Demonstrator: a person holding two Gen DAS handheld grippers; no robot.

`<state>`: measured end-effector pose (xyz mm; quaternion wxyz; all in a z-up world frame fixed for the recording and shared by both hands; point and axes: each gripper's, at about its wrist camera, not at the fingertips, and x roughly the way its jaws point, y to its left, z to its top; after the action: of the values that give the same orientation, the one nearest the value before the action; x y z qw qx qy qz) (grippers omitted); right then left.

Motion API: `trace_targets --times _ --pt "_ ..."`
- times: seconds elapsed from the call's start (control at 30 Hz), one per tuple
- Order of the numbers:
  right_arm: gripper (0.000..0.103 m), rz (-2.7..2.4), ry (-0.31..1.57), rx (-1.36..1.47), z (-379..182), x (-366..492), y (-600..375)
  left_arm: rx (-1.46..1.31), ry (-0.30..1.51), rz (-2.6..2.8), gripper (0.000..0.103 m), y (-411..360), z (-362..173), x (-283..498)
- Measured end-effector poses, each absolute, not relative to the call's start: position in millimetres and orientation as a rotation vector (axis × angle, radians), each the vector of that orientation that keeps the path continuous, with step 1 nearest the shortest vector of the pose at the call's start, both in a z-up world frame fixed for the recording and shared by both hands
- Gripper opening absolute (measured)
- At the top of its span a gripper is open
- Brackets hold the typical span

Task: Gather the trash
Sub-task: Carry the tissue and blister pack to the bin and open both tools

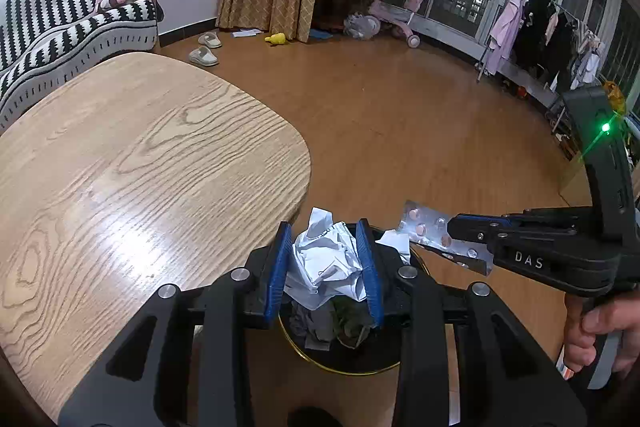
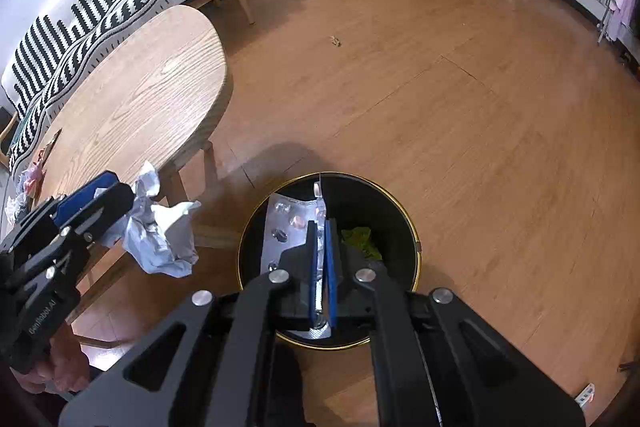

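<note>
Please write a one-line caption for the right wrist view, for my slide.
Right hand-held gripper holds a pill blister pack over the black bin; left hand-held gripper holds crumpled paper.

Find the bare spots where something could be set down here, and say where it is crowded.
Free: most of the wooden table, from the striped sofa to its rounded corner, and the open floor beyond the bin. Crowded: the table's far end with wrappers, and the bin mouth, where both claws hold trash.

Both wrist views above bin [image 2: 404,215]
</note>
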<state>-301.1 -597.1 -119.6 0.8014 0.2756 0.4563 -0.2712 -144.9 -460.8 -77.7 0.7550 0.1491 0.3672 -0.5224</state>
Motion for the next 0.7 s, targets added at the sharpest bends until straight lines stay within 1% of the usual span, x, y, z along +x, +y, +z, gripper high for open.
trace_targets --times 0.5,0.6,0.67,0.7 --pt "0.005 -0.581 0.937 0.63 -116.6 -303.0 -598.8 0.341 0.8 -1.145 0.033 -468.3 -78.8 -146.0" --pt "0.01 -0.589 0.925 0.646 -116.3 -305.8 -601.1 0.345 0.803 -1.148 0.033 -470.1 -79.2 -146.9" --pt "0.032 -0.598 0.919 0.651 -116.1 -308.1 -601.8 0.348 0.804 -1.152 0.033 -471.4 -80.1 -149.0" --pt "0.063 -0.606 0.909 0.649 -114.8 -309.5 -602.4 0.349 0.806 -1.156 0.033 -471.8 -81.1 -150.0"
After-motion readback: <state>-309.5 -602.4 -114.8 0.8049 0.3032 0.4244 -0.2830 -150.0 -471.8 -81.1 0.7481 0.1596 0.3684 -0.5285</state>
